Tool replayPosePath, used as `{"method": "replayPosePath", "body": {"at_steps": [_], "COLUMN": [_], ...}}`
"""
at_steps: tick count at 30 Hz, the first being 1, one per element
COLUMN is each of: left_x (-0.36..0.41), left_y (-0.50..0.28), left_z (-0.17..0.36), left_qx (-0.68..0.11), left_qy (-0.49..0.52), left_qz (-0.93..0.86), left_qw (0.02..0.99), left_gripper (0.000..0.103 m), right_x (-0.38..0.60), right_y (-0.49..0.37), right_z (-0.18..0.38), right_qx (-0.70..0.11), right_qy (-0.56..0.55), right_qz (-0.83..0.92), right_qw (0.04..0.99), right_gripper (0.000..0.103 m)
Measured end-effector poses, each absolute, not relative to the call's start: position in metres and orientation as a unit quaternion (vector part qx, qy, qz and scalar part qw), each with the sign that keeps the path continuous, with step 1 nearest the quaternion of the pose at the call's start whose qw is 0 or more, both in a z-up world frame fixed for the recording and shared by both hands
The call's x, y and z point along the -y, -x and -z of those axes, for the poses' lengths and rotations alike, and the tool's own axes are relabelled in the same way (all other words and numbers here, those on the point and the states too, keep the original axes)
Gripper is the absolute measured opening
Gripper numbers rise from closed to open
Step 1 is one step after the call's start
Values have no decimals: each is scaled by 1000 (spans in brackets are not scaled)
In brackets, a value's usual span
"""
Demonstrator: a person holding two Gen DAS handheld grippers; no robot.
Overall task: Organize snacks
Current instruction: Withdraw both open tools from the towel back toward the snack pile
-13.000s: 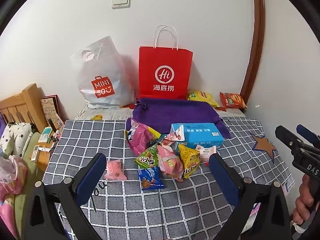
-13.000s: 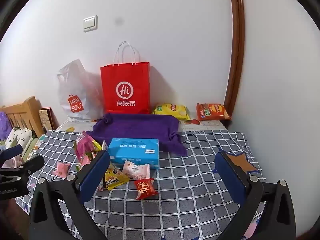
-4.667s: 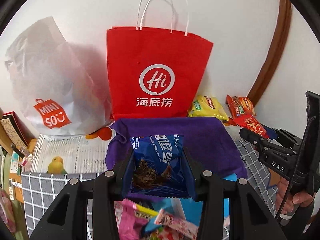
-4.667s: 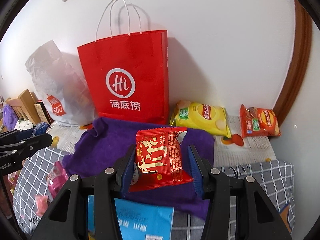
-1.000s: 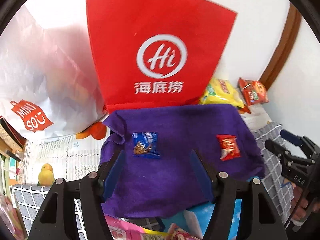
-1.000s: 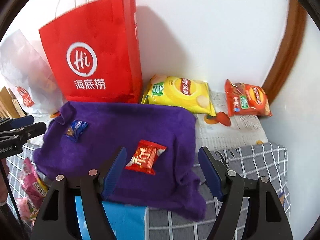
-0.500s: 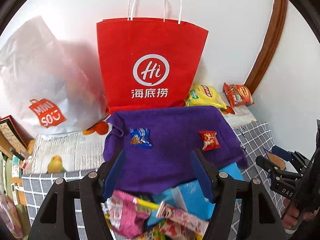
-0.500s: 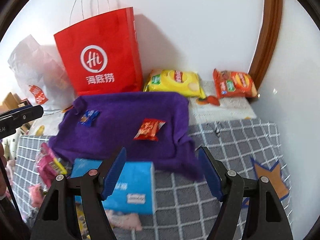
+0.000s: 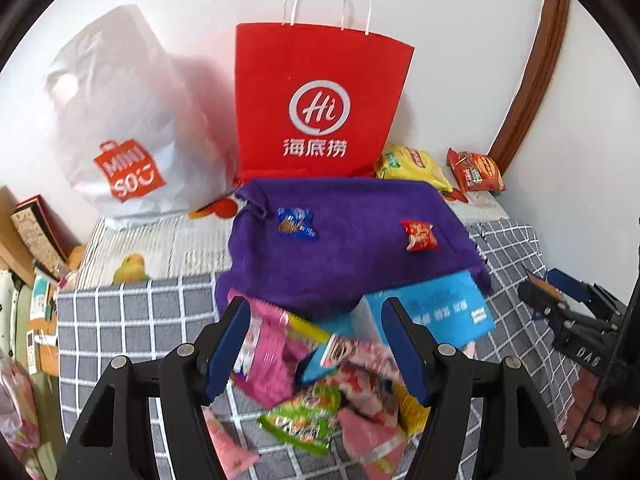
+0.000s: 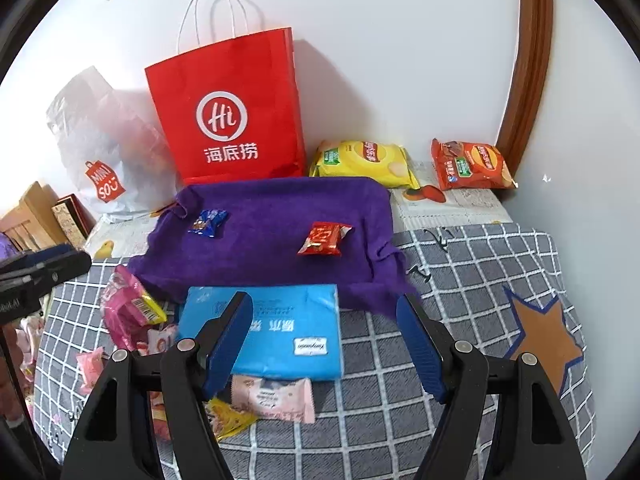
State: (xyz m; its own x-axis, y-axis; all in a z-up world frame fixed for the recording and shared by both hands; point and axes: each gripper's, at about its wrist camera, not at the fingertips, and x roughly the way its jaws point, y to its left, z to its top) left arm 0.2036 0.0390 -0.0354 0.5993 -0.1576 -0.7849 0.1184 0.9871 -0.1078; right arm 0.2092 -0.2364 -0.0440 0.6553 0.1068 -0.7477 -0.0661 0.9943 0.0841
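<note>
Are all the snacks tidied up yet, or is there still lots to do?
Just started. Done: a blue snack packet and a red snack packet lie apart on the purple towel. In hand: nothing; the left gripper and right gripper are both open and empty. Left: the heap of pink, green and yellow packets on the checked cloth by the blue tissue pack.

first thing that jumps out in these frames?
The tall red paper bag against the wall, with a purple towel spread in front of it carrying just two snacks: a blue packet and a red packet, well apart. Nearer the camera, a blue tissue pack lies beside a jumbled pile of snack packets on the checked cloth.
</note>
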Motion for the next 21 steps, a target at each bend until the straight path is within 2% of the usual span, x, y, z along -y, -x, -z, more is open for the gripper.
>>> {"method": "replayPosePath", "body": {"at_steps": [21], "left_x": [-60], "left_y": [-160], "left_z": [44], "left_qx": [-449], "left_qy": [29], "left_qz": [38], "left_qw": [892], "left_gripper": [66], "right_x": [224], "right_y": [-172], "right_z": [47], "right_qx": [-413], "right_qy": [-30], "right_qz": [-71], "right_qw": [907], "right_gripper": [74]}}
